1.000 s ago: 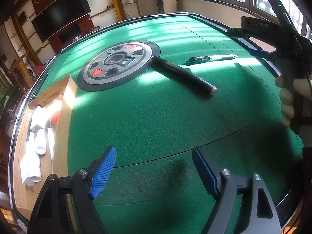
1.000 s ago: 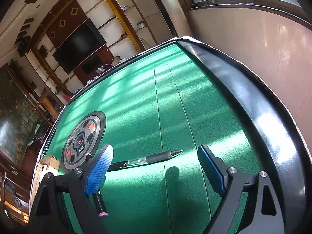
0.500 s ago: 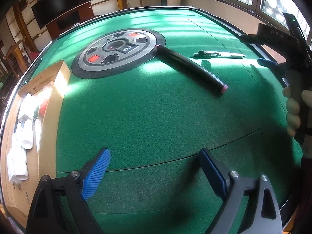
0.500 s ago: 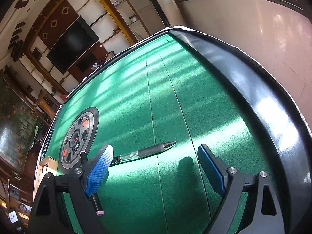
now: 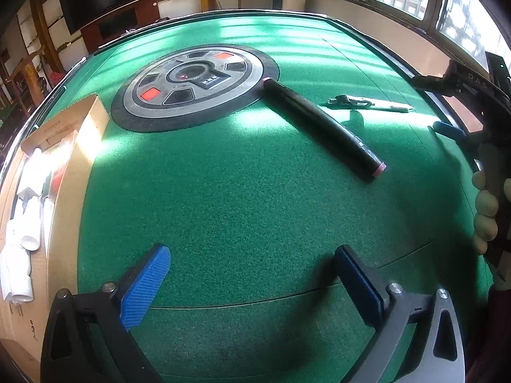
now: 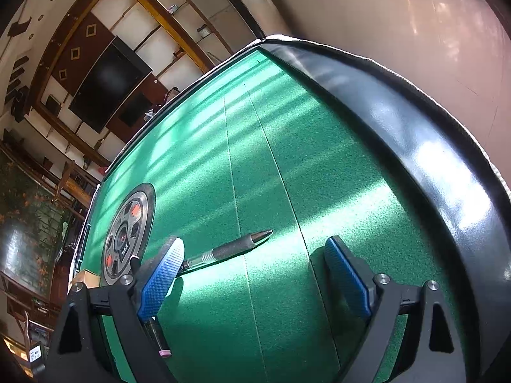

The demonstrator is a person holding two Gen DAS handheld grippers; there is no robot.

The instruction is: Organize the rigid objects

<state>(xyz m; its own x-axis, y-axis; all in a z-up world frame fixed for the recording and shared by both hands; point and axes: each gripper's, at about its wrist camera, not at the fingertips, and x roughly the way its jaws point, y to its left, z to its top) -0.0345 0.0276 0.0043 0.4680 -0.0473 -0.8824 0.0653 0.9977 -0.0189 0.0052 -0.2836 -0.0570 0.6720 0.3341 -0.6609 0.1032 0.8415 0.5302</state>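
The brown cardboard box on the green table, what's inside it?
The brown cardboard box holds several white plastic pieces and something red. Sun glare washes out the far end, and the box's near wall hides part of the inside.

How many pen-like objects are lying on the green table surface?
2. A thick black marker lies beside the round centre panel; a slimmer pen lies beyond it, nearer the window side. The cardboard box may hold more.

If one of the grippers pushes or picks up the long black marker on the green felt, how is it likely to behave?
The black marker looks stiff, so it should lift without bending. Its round barrel lies flat on the felt table, so a sideways push may roll it. Its smooth body could slip between the pads unless gripped near the middle.
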